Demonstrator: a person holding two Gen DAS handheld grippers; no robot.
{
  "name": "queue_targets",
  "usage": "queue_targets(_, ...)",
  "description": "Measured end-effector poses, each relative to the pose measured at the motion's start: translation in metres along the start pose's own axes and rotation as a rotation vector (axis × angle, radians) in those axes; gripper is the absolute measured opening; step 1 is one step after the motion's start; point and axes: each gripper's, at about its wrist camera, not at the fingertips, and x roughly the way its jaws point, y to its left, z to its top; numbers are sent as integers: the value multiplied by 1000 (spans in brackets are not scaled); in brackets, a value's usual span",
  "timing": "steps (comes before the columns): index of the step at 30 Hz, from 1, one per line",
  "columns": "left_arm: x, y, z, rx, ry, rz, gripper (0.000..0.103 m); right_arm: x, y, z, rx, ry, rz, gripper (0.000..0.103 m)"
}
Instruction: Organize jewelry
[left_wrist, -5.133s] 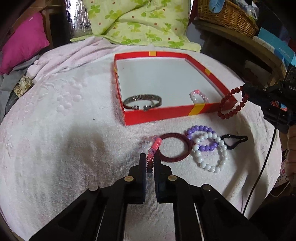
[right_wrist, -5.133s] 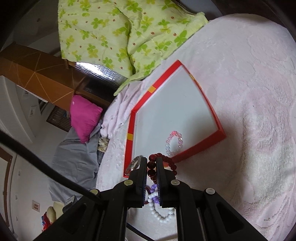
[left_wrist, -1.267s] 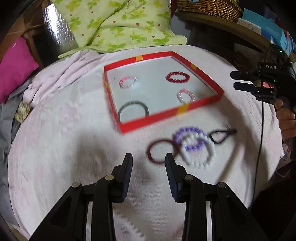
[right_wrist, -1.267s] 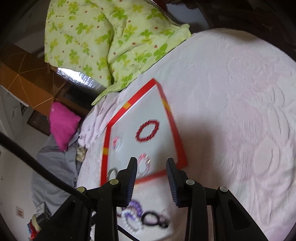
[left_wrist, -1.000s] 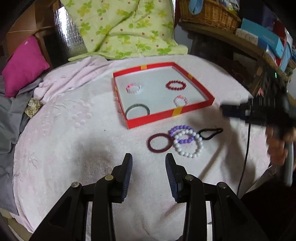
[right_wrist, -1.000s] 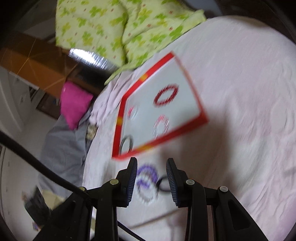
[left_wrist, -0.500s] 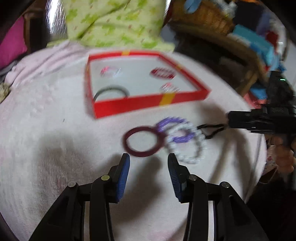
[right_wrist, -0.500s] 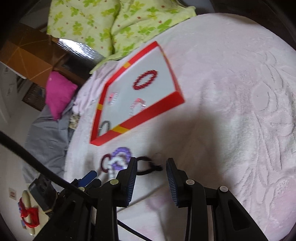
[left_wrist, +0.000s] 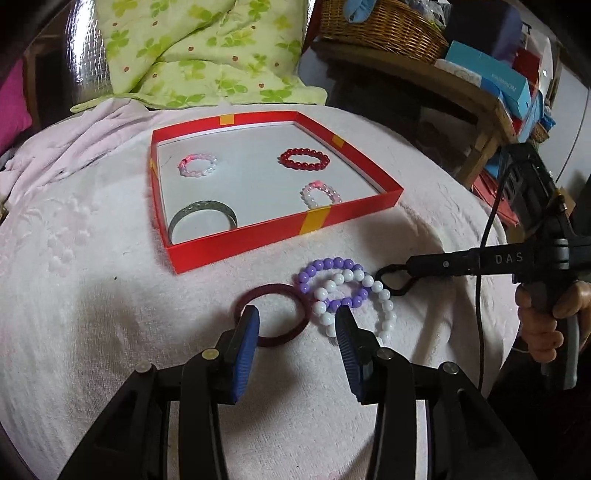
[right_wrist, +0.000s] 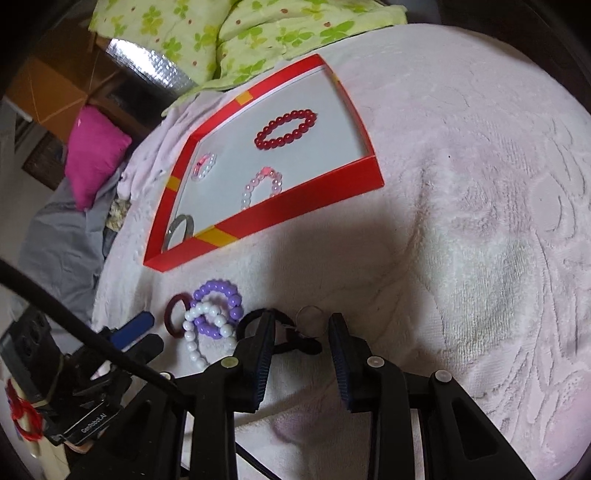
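Note:
A red tray (left_wrist: 280, 227) (right_wrist: 317, 206) on the pale blanket holds a red bead bracelet (left_wrist: 304, 159) (right_wrist: 286, 129), two pink bead bracelets (left_wrist: 197, 165) (left_wrist: 320, 192) and a metal bangle (left_wrist: 202, 220). In front of it lie a maroon ring (left_wrist: 271, 315) (right_wrist: 174, 314), a purple bracelet (left_wrist: 332, 282) (right_wrist: 218, 308), a white bracelet (left_wrist: 352, 306) and a black hair tie (left_wrist: 393, 282) (right_wrist: 280, 332). My left gripper (left_wrist: 295, 321) is open over the maroon ring. My right gripper (right_wrist: 301, 325) is open around the black hair tie and a small silver ring (right_wrist: 309, 316).
A green floral quilt (left_wrist: 195, 51) and a pink cushion (right_wrist: 92, 155) lie behind the tray. A wicker basket (left_wrist: 380, 26) and boxes (left_wrist: 495, 81) stand on a wooden shelf at the right, past the blanket's edge.
The pink bracelet and the red bracelet went into the tray and both grippers opened. Since then both have come down to the loose pieces: left to the maroon ring, right to the hair tie.

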Motion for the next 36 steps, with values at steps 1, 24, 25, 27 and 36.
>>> queue_targets(1, 1, 1, 0, -6, 6, -9, 44, 0, 2, 0, -9, 2, -4, 32)
queue_targets(24, 33, -15, 15, 97, 45, -65, 43, -4, -8, 5, 69, -44, -48, 12)
queue_targets(25, 35, -14, 16, 101, 48, -66, 42, -3, -7, 5, 68, -40, -47, 12)
queue_targets(27, 36, -13, 17, 104, 52, -73, 38, -1, -6, 5, 65, -36, -46, 12)
queue_targets(36, 38, -18, 16, 149, 59, -96, 27, 3, -6, 7, 71, -26, -43, 12)
